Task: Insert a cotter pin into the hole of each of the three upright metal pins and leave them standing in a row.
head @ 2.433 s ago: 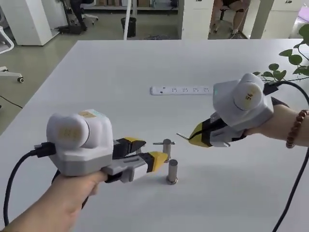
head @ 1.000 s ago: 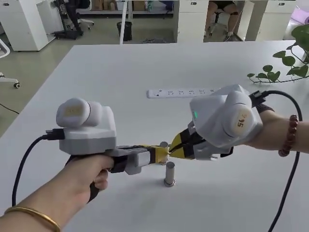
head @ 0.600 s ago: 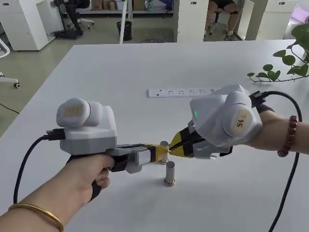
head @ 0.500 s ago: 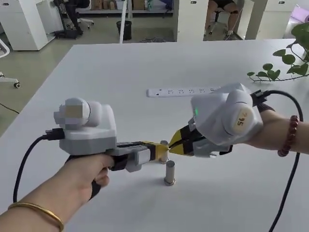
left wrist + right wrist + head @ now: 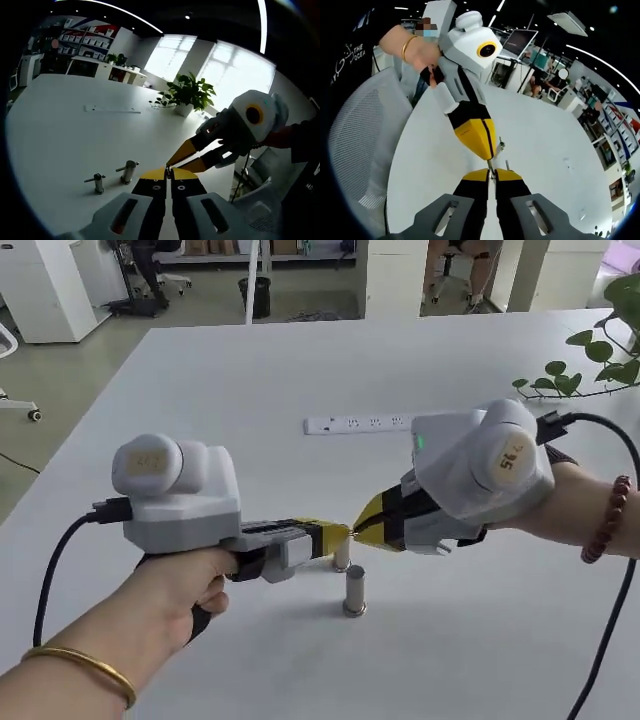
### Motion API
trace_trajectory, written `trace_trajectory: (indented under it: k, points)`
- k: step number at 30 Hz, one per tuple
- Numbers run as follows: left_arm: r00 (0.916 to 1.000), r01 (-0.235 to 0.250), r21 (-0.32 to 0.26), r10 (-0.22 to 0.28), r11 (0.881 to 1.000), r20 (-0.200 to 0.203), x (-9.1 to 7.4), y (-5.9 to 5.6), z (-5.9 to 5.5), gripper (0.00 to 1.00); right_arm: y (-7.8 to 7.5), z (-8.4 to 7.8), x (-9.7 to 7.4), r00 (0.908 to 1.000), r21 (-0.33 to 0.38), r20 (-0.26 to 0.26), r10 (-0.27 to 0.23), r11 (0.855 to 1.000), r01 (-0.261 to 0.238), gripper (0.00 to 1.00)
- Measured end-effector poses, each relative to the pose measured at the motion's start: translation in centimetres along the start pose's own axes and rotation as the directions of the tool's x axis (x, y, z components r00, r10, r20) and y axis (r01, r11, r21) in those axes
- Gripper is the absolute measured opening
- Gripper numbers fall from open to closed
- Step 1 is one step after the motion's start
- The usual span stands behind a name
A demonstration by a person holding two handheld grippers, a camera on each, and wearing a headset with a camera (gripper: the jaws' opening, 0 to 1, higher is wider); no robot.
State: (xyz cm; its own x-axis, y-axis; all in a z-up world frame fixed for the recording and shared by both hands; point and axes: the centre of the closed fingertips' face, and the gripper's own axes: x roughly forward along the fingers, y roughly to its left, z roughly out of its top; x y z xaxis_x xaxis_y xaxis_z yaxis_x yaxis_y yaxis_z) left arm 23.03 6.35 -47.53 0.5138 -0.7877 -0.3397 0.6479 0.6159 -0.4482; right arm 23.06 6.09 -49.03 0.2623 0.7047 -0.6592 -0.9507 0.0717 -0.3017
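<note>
Looking down through the headset, I have the left claw [image 5: 335,532] and the right claw [image 5: 362,530] meeting tip to tip above the white table [image 5: 250,380]. The left reaches in from 9 o'clock and the right from 3 o'clock, and both are held off the surface.

In the left gripper view, the left claw's jaws are pressed together with only a hairline slit between them. A small sliver of metal, the cotter pin [image 5: 168,172], sits right at their tips. The right claw's yellow points come onto it from 1 o'clock. In the right gripper view the right claw is likewise pinched closed on that sliver, with the left claw's yellow nose meeting it from 12 o'clock. I cannot tell whether the left claw grips the cotter pin or only touches it.

In the head view, the farther metal pin [image 5: 342,558] stands upright on the table just below the meeting tips, at 6 o'clock of them, its top partly hidden by the left claw. The nearer metal pin [image 5: 354,592] stands upright just beside it, further toward 6 o'clock, not touching it. In the left gripper view both stand at 8 o'clock of my claw tips. Each seems to carry a thin crosspiece near its top, though they are too small for me to be sure.

A power strip [image 5: 360,424] lies well beyond at 12 o'clock, and a plant [image 5: 600,350] trails over the table at 2 o'clock.
</note>
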Motion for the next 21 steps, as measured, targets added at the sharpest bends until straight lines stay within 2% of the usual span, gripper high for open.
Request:
trace_trajectory:
  k: [3,6,8,12,17,18,21]
  points:
    - [1.0000,0.003,0.018,-0.003,1.000,0.003,-0.1,0.0,0.1,0.00,-0.1,0.0,-0.2,0.9999,0.058,0.015,0.003,0.998,-0.003,0.01]
    - [1.0000,0.000,0.027,0.000,1.000,-0.003,-0.1,0.2,-0.1,0.00,-1.0,-0.6,-0.2,0.9995,0.104,0.029,-0.011,0.995,0.008,0.02]
    - [1.0000,-0.002,0.031,0.002,1.000,-0.007,-0.2,0.3,-0.3,0.00,-0.9,-0.6,-0.4,0.9988,0.162,0.048,-0.009,0.987,0.001,0.03]
    - [0.9999,-0.012,0.051,0.012,0.999,-0.011,-0.4,0.8,-0.5,0.00,-0.6,-0.7,-0.8,0.9980,0.216,0.063,0.001,0.976,-0.014,0.05]
    - [1.0000,0.001,0.087,-0.002,0.996,0.007,-0.9,0.8,-0.5,0.00,-0.1,-0.8,-1.0,0.9952,0.311,0.093,0.029,0.949,-0.057,0.09]
    - [1.0000,0.006,0.103,-0.006,0.995,0.007,-1.0,0.8,-0.5,0.00,0.3,-0.6,-1.2,0.9923,0.335,0.114,0.047,0.939,-0.083,0.09]
    - [0.9998,0.019,0.136,-0.020,0.990,0.005,-1.3,0.8,-0.6,0.00,0.9,-0.6,-1.4,0.9884,0.359,0.131,0.077,0.926,-0.120,0.10]
